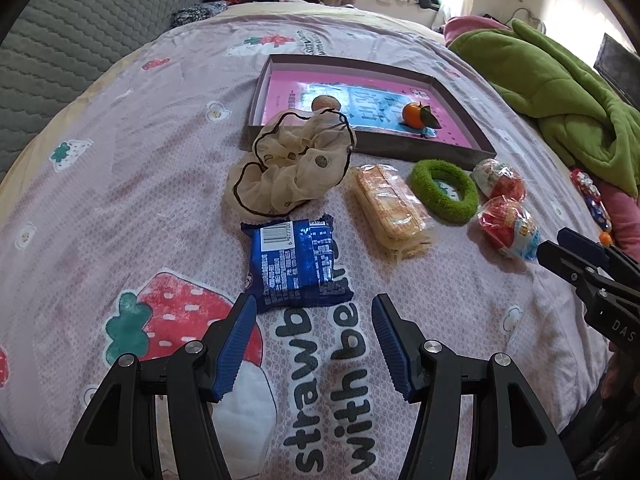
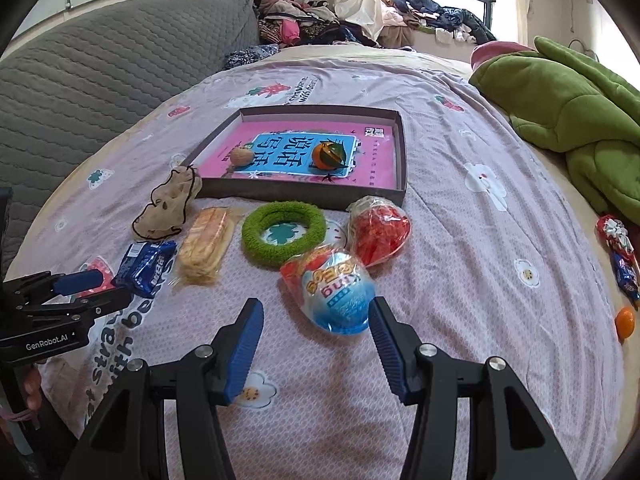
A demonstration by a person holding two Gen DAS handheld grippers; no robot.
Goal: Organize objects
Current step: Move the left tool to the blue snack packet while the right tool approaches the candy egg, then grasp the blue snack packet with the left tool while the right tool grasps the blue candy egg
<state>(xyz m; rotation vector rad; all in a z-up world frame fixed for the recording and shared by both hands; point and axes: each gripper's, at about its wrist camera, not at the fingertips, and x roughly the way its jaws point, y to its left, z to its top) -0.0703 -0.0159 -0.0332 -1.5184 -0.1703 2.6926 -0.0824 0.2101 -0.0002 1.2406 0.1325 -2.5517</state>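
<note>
My left gripper [image 1: 314, 312] is open just in front of a blue snack packet [image 1: 296, 262] on the bed. My right gripper [image 2: 316, 316] is open, its fingertips beside a red-and-blue egg-shaped toy pack [image 2: 332, 292]. A second red egg pack [image 2: 380, 230], a green fuzzy ring [image 2: 284, 232], a cracker pack [image 2: 206, 246] and a beige scrunchie [image 2: 170, 204] lie in a row. Behind them a shallow box [image 2: 304, 192] holds a walnut [image 2: 241, 157] and a tangerine [image 2: 328, 155].
A green blanket [image 2: 568, 108] lies at the right. Wrapped candy [image 2: 618, 256] and a small orange [image 2: 625, 322] lie near the right edge. A grey quilted headboard [image 2: 100, 92] is at the left, with piled clothes [image 2: 320, 20] behind the bed.
</note>
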